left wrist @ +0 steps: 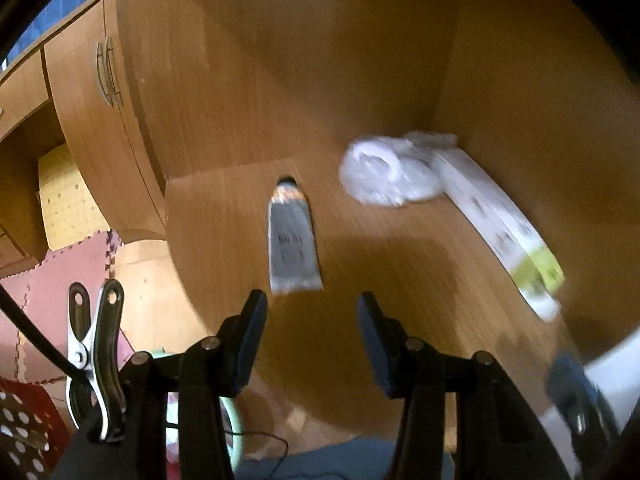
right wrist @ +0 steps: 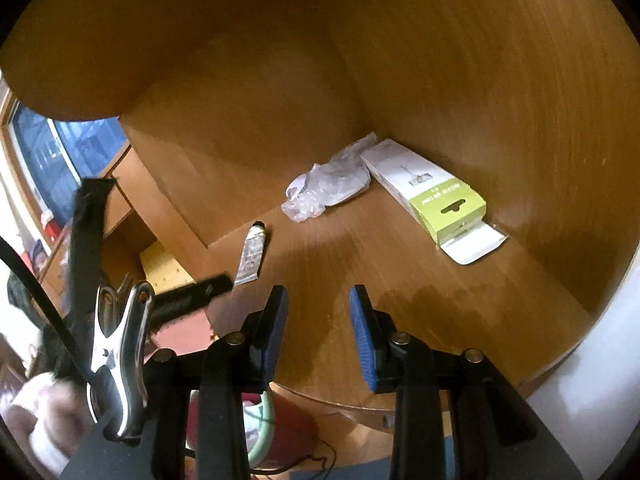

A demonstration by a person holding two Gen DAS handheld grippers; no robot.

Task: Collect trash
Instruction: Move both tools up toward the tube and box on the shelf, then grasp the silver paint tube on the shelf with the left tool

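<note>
One green-ended box (right wrist: pixel 430 190); its print is too small to read.

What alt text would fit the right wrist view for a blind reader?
Three pieces of trash lie on a wooden desk: a squeezed tube, a crumpled plastic bag and an opened green-and-white box. The right gripper hovers nearby, jaws open and empty.

On the worktop (right wrist: pixel 360 272) we see three things: a tube (right wrist: pixel 252 256) lies near the left edge, a crumpled bag (right wrist: pixel 324 188) sits behind it to the right, touching a flat box (right wrist: pixel 432 196) along the right wall.
</note>
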